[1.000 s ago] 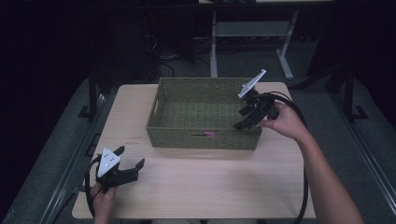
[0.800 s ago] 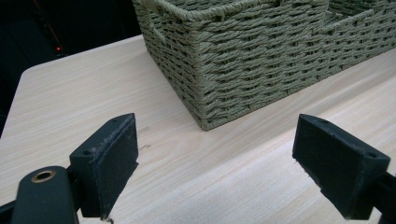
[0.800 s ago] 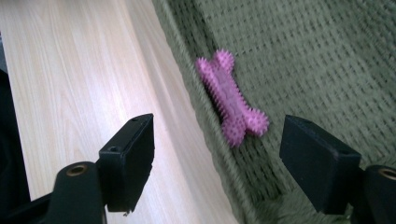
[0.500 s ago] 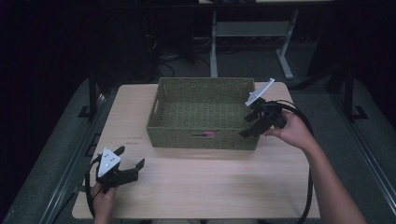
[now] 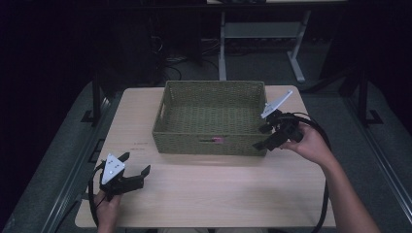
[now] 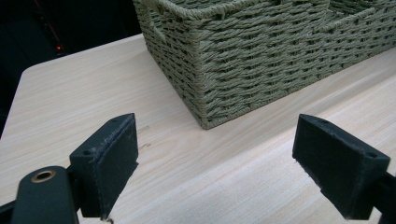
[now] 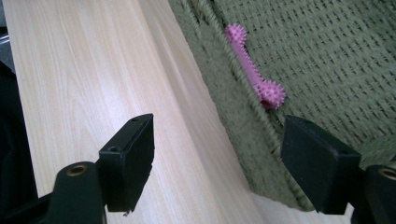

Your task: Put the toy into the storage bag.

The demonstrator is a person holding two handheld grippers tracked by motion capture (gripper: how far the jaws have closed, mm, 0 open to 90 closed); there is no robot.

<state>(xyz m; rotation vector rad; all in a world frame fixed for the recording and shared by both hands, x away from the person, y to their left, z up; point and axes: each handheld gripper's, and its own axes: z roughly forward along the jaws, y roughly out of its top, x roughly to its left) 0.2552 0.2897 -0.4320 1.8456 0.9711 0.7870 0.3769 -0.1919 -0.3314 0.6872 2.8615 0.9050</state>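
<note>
A green woven basket [image 5: 209, 145] stands at the middle back of the pale wooden table [image 5: 233, 194]. A pink spiky dumbbell-shaped toy [image 5: 217, 140] lies inside it against the near wall, plain in the right gripper view [image 7: 254, 70]. My right gripper [image 5: 260, 137] hovers at the basket's front right corner, open; in its own view [image 7: 217, 158] the jaws straddle the basket's rim [image 7: 243, 140] with nothing between them. My left gripper [image 5: 136, 162] rests low at the near left of the table, open [image 6: 215, 158], facing the basket's left front corner [image 6: 205, 93].
A black cable [image 5: 323, 194] loops from the right gripper along the person's right forearm. Behind the table stand a white desk frame [image 5: 291, 48] and floor cables. Bare tabletop lies between the two grippers and left of the basket.
My right gripper has drawn back from over the basket's right side toward its front right corner, slightly lower. The left gripper has stayed put.
</note>
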